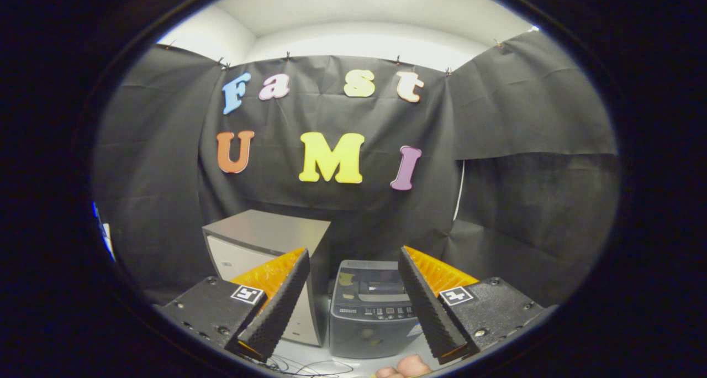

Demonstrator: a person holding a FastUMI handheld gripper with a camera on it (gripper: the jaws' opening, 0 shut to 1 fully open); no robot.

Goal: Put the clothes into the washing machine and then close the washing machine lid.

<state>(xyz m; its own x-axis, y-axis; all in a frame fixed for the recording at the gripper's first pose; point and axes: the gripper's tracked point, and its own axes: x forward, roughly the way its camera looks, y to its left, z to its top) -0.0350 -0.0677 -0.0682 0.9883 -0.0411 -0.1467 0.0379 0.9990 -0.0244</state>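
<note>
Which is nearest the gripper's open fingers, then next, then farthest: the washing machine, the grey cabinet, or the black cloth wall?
1. Washing machine: just ahead, seen between the fingers of the gripper.
2. Grey cabinet: beside the washer, behind one finger.
3. Black cloth wall: behind both.

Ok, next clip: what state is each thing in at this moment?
Gripper: open, fingers spread wide, nothing between them.
Washer: upright on the floor, beyond the fingers; lid looks shut.
Cabinet: beside the washer, door shut.
Cables: loose on the floor in front of the washer.
</note>
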